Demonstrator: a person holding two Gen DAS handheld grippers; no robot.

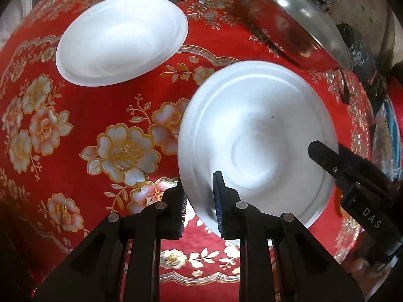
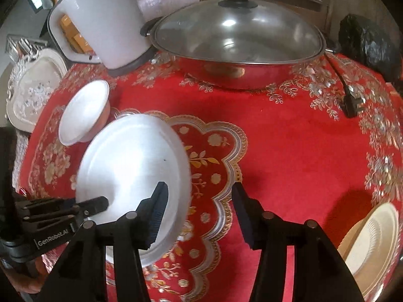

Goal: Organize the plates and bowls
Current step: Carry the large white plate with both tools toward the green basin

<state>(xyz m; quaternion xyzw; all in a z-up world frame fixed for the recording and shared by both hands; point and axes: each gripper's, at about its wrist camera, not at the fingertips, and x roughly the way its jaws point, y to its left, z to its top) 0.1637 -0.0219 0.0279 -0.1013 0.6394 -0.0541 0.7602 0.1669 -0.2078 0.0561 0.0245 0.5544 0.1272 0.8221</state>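
Note:
A white plate [image 1: 257, 146] hangs tilted over the red flowered cloth, and my left gripper [image 1: 199, 183] is shut on its near rim. In the right wrist view the same plate [image 2: 131, 166] sits at the lower left, with the left gripper's fingers [image 2: 97, 205] clamped on its edge. My right gripper [image 2: 199, 188] stands open. Its left finger lies over the plate's face, the right rim is between the jaws, and neither pad presses on it. One right finger [image 1: 325, 156] shows at the plate's right edge. A white bowl [image 1: 121, 40] [image 2: 84, 112] rests on the cloth beyond.
A steel wok with a glass lid [image 2: 236, 47] and a white kettle [image 2: 100, 20] stand at the table's far side. A black plug [image 2: 352, 100] lies at the right. A cream ribbed plate [image 2: 372, 239] sits at the near right edge, and an ornate white tray [image 2: 32, 93] at the left.

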